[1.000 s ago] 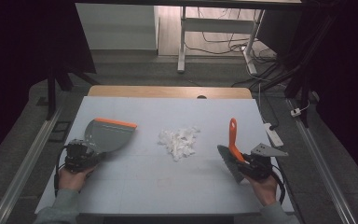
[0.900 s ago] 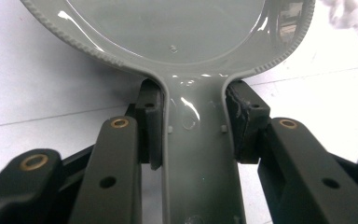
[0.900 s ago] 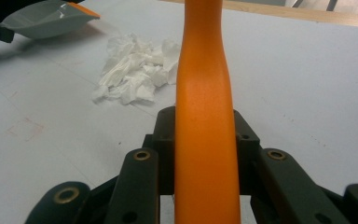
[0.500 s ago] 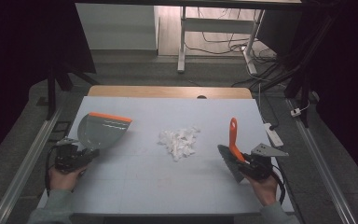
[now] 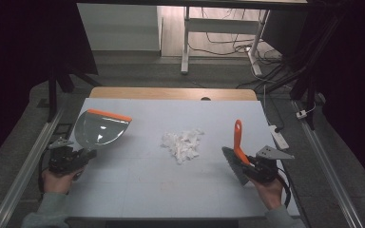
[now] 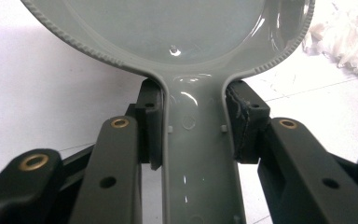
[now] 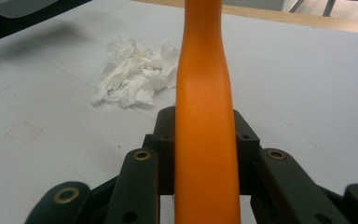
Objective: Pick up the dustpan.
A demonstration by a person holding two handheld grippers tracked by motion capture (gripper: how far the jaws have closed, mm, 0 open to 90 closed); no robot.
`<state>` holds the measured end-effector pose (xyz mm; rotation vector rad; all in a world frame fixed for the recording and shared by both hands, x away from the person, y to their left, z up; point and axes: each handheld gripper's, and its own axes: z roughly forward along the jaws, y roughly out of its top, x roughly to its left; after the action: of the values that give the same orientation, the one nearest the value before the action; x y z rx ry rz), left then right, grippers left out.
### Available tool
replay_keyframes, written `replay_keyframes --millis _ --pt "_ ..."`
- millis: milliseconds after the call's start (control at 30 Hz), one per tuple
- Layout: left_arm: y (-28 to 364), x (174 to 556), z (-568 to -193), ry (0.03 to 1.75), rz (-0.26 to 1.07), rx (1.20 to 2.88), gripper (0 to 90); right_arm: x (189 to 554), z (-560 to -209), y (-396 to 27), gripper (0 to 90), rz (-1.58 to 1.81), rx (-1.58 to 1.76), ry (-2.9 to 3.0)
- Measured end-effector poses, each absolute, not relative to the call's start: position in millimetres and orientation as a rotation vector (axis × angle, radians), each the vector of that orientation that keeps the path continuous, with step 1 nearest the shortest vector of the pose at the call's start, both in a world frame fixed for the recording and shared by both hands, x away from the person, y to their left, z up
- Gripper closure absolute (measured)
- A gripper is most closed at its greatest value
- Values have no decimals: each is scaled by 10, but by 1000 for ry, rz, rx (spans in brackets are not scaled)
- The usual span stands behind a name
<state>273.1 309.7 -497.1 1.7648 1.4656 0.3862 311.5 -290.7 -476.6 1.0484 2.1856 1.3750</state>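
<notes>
left claw (image 5: 83, 156) clamped on grey dustpan (image 5: 100, 129) handle, left side | right claw (image 5: 248, 164) clamped on orange brush (image 5: 236, 145) handle, right side | white paper scraps (image 5: 183, 144) mid table (image 5: 138, 185), between them

Dim, dark-edged high view; glare on dustpan (image 6: 177, 32); soft close-ups.
</notes>
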Motion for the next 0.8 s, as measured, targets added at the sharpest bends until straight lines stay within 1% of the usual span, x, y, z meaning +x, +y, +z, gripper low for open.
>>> replay_keyframes --millis 167,533,800 --pt "3105 2715 -4933 1434 382 1769 613 3112 -4739 -2915 702 1391 1063 2165" --pt "3059 2676 -4785 1278 366 1817 614 3126 -4683 -2862 703 1444 1075 2139" --pt "3024 2640 -4728 1208 345 1867 614 3116 -4690 -2855 702 1436 1067 2145"
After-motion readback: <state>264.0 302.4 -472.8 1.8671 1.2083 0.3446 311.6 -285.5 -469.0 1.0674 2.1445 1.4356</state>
